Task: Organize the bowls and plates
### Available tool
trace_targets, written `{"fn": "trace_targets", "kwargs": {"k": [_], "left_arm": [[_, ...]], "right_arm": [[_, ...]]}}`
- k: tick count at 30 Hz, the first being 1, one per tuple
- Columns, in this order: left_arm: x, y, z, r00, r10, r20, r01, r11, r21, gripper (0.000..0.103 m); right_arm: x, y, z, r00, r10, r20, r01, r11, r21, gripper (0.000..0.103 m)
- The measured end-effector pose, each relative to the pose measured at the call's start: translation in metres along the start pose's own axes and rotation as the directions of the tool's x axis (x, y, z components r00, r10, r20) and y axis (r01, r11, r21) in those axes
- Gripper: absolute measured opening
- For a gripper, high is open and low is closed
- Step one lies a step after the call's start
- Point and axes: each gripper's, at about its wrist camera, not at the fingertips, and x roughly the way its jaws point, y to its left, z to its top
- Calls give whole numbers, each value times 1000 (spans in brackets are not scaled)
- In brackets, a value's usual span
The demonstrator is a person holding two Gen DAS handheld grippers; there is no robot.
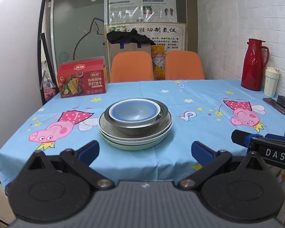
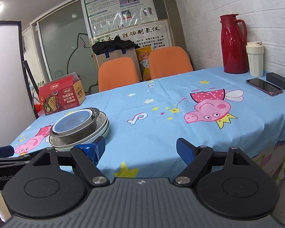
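Observation:
A stack stands on the blue cartoon tablecloth [image 1: 190, 95]: a blue-lined white bowl [image 1: 134, 111] sits inside a steel bowl [image 1: 140, 127], on a steel plate [image 1: 104, 122], on pale green plates [image 1: 134, 145]. The stack also shows in the right wrist view [image 2: 77, 127], at left. My left gripper [image 1: 145, 151] is open and empty, just short of the stack's near edge. My right gripper [image 2: 141, 150] is open and empty, over the table's front edge to the right of the stack. Its body shows in the left wrist view [image 1: 264, 148].
A red cracker box [image 1: 81, 80] stands at the back left. A red thermos [image 1: 253, 64], a white cup [image 1: 271, 81], a phone [image 2: 264, 86] and a dark case [image 2: 280, 81] are at the right by the brick wall. Two orange chairs [image 1: 132, 66] stand behind the table.

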Motion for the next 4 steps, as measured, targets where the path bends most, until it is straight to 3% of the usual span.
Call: {"fn": "trace_targets", "kwargs": {"k": [4], "left_arm": [[0,7,1,1000,-17,2,17,999,-33,103]], "right_arm": [[1,4,-1,1000,7,-5,-7,1000,-10,69]]}}
